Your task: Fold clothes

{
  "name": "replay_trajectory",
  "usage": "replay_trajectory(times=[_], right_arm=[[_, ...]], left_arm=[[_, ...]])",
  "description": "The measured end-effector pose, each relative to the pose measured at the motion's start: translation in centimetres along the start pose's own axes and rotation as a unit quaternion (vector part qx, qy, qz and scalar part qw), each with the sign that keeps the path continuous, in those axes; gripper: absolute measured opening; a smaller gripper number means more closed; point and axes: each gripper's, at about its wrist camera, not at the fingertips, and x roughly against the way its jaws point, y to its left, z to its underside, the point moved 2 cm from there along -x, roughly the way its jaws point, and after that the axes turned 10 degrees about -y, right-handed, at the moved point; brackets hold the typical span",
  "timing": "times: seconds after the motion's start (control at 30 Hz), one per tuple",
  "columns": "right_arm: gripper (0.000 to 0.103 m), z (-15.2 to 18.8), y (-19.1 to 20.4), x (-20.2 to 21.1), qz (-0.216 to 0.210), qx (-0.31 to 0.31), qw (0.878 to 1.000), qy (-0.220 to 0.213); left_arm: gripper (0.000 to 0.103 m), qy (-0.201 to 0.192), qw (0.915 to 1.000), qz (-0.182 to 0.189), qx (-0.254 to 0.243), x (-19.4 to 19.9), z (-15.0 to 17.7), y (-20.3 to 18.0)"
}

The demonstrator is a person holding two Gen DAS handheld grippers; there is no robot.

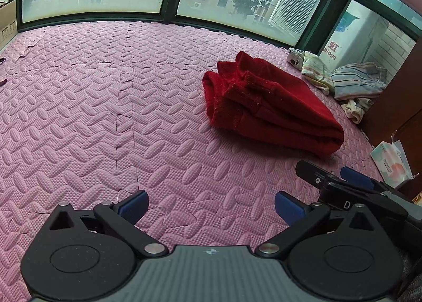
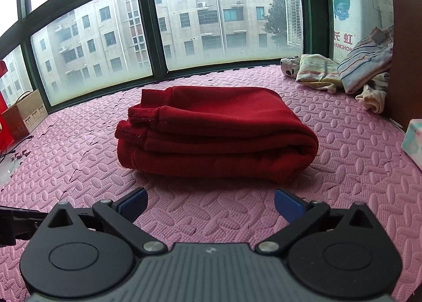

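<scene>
Lying folded on the pink mat (image 2: 343,170): red sweater (image 2: 216,133), ahead of both grippers. Hovering with jaws wide, holding nothing: left gripper (image 1: 211,207), right gripper (image 2: 211,203). Advising: squaring loose cuffs, then reaching for unfolded pile (image 2: 350,75).

Bare pink mat (image 1: 92,117) leftward — clothes pile (image 1: 350,80) rightward

Matt red knit garment (image 2: 216,130), embossed foam mat (image 2: 356,159)
</scene>
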Motion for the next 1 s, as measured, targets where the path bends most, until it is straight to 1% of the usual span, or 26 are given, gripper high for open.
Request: replay_trajectory(times=[0.5,1.0], right_arm=[[0.103,0.5,0.0,1.2,-0.002,-0.005,1.0,-0.004],[0.103,0.7,-0.3,1.0,0.007,-0.007,1.0,0.002]], left_arm=[[0.103,0.014,0.9998,0.004,-0.015,0.3,1.6,-1.3],[0.103,0.021,0.9992,0.0,-0.035,-0.5,1.8,-2.1]])
